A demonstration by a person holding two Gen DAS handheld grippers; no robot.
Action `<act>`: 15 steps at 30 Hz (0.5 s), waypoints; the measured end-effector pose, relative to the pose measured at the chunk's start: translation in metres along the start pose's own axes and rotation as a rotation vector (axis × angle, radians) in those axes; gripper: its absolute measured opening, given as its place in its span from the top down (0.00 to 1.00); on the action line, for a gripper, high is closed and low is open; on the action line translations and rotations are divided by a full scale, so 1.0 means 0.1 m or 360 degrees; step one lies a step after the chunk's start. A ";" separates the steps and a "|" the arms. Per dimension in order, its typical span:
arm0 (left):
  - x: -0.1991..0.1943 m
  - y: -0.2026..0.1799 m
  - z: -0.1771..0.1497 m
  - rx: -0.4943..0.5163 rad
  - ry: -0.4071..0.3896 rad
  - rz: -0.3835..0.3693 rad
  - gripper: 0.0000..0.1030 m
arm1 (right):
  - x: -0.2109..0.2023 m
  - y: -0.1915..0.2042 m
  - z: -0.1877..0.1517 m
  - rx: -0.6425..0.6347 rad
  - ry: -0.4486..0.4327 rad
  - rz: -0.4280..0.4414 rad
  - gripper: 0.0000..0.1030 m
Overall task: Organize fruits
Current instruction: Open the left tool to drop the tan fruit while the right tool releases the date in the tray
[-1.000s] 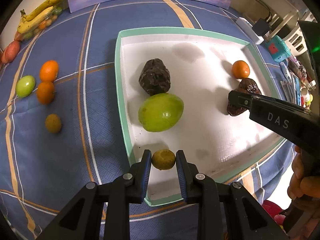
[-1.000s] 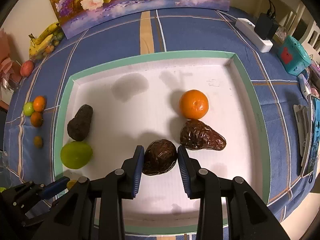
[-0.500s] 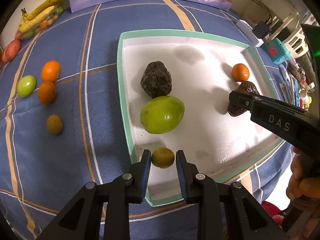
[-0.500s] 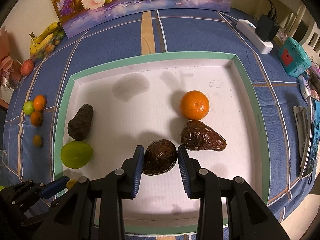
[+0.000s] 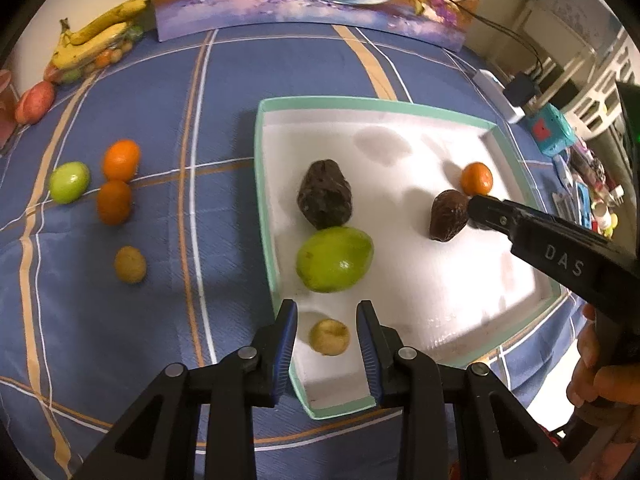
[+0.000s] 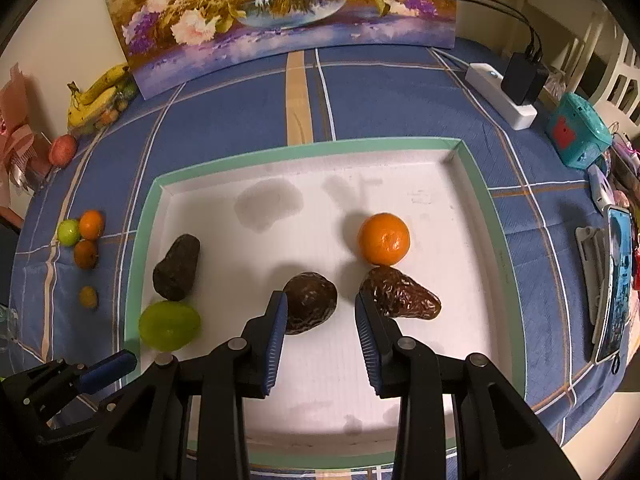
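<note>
Left wrist view, from left to right: a green apple (image 5: 69, 182), two oranges (image 5: 121, 160) and a small brown fruit (image 5: 130, 265) lie on the blue checked tablecloth (image 5: 168, 104), well apart from the tray (image 5: 264, 200). Inside the white tray, a dark avocado (image 5: 325, 194) touches a large green fruit (image 5: 334, 259) below it. The left gripper (image 5: 327, 342) hangs over the tray's near corner; its jaws are opening, and a small yellowish fruit (image 5: 329, 337) rests on the tray floor between them, clear of both pads. Further right, the right gripper (image 6: 321, 314) stands with narrow jaws over a second dark avocado (image 6: 310, 303); the left pad touches it, the right pad stands apart. A third avocado (image 6: 400, 294) lies just beside, touching a tangerine (image 6: 383, 239) above it.
</note>
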State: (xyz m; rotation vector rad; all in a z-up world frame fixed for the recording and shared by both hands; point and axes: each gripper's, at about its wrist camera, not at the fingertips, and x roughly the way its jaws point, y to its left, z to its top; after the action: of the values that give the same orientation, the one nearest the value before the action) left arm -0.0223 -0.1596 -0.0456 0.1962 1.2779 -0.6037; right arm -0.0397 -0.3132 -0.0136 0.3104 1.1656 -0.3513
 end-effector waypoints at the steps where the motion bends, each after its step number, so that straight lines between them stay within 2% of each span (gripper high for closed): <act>1: -0.01 0.03 0.00 -0.0018 -0.0003 0.0006 0.67 | -0.01 0.00 0.00 0.0001 -0.0003 0.0000 0.65; 3: -0.02 0.07 0.02 -0.0053 -0.0012 -0.0005 0.67 | 0.00 0.00 0.01 0.0000 -0.0003 0.0000 0.65; 5: -0.05 0.12 0.02 -0.0072 -0.0032 0.0041 0.67 | 0.00 0.00 0.01 0.0000 -0.0003 -0.0001 0.65; 15: -0.14 0.35 0.04 -0.0213 -0.0095 0.0099 0.67 | 0.00 0.01 0.00 0.0001 -0.0007 0.0001 0.65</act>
State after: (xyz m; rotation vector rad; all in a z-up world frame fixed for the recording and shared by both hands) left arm -0.0024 -0.1283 -0.0380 0.1060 1.2448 -0.4656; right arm -0.0395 -0.3120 -0.0132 0.3101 1.1608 -0.3517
